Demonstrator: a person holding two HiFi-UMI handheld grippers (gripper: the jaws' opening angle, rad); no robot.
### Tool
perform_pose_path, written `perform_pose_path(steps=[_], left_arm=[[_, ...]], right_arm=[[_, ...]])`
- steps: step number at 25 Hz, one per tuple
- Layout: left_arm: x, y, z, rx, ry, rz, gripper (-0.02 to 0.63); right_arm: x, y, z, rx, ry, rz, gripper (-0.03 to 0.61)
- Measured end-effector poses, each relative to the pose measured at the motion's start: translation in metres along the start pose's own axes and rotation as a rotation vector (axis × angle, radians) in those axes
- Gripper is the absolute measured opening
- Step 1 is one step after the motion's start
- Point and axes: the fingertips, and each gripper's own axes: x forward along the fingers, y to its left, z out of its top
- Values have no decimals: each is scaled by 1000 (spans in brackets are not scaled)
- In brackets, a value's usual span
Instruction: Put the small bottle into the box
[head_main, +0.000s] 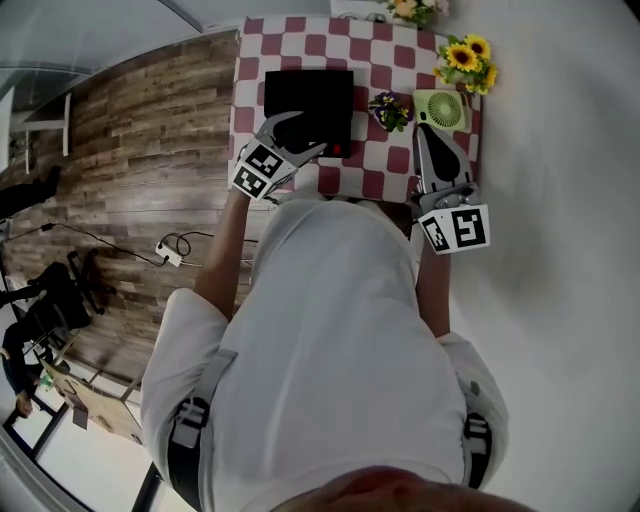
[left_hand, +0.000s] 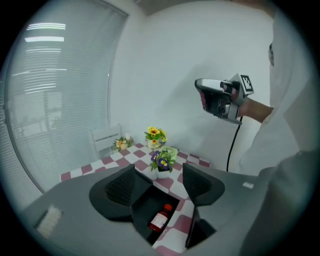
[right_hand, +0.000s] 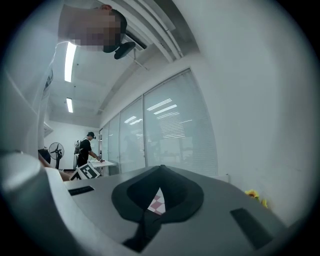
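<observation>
- We hold the left gripper (left_hand: 159, 175) low over the near edge of the black box (head_main: 308, 100), its jaws spread wide and gripping nothing.
- Between those jaws we see the small bottle (left_hand: 161, 218), red with a pale label, lying on its side on the dark inside of the box, near the front right corner.
- Our right gripper (right_hand: 160, 175) is lifted off the checkered table (head_main: 392, 52), its jaws pressed together at the tips and empty.
- A purple flower pot (left_hand: 161, 163) stands just behind the box.

Flower pot (head_main: 390, 110) just beside box (head_main: 305, 98)
</observation>
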Motion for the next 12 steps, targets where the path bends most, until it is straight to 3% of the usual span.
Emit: perform_pose_path(steps=[12], left_arm=[[-68,5,90,-44,-347,141,289]], right_arm=[[31,20,13,-36,3,112,2]])
